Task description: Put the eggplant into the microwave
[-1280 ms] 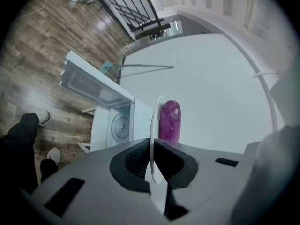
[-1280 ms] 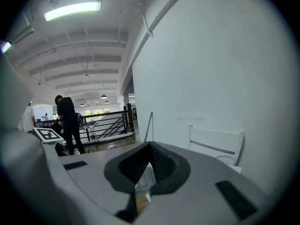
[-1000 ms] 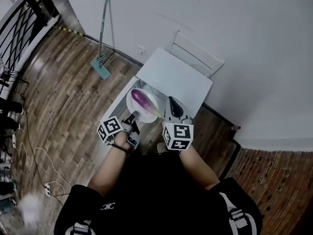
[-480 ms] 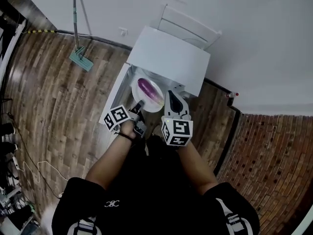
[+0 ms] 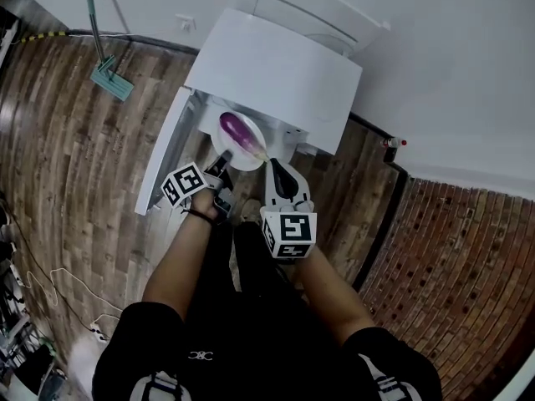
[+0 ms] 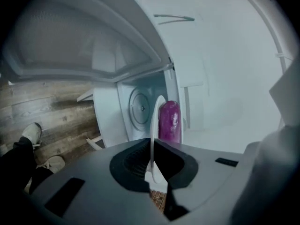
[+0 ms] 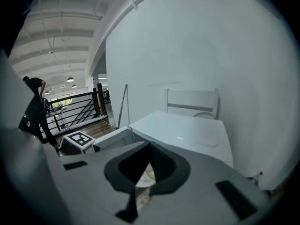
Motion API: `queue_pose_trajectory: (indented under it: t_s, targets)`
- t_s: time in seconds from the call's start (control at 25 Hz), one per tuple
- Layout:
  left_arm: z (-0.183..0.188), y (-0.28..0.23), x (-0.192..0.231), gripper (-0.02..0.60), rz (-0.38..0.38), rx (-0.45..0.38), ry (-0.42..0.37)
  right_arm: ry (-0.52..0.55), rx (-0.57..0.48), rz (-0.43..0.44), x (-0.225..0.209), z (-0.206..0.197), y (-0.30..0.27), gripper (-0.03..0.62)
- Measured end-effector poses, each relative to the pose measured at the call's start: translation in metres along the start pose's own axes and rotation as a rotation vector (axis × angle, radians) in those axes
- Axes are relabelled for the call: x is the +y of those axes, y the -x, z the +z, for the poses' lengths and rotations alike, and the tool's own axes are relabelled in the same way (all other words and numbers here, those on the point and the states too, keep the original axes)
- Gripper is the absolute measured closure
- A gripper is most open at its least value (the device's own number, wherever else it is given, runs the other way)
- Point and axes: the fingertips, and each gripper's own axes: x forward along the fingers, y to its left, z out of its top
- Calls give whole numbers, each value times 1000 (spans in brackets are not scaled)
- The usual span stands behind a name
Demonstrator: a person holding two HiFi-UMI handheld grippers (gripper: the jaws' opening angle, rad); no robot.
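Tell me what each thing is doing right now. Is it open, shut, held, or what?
Microwave door: swung open.
Eggplant: lying on the plate.
Plate: held up by its rim, in front of the open door.
Left gripper: shut on the plate.
Right gripper: shut, holding nothing.

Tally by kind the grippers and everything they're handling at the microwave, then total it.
Grippers: 2, the left gripper and the right gripper
Plate: 1
Eggplant: 1
Microwave: 1
Total: 5
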Motion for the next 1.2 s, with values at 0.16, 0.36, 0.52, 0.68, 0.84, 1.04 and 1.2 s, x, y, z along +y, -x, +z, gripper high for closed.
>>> queue_pose_trajectory:
  t_s: [0.16, 0.36, 0.52, 0.68, 0.84, 1.04, 1.2]
  targets:
    - [13, -39, 28, 566, -23, -63, 47, 23, 28, 22, -12, -35, -15, 583]
    - [30, -84, 47, 566, -39, -111, 46, 7, 75, 15, -33, -75, -15, 583]
    - [45, -115, 51, 566, -50, -149, 55, -14, 119, -11, -55, -101, -4, 583]
    - [55, -142, 54, 566, -58, -176, 57, -28, 157, -32, -75, -121, 5, 583]
    - [66, -166, 54, 565, -54, -194, 45, -36, 165, -42, -90, -128, 5, 583]
    - [75, -186, 48, 565, -56, -226, 27, -39, 161, -45, -100, -128, 3, 583]
    - [85, -194, 46, 563, -39, -258, -1, -39, 170, -36, -100, -132, 2, 583]
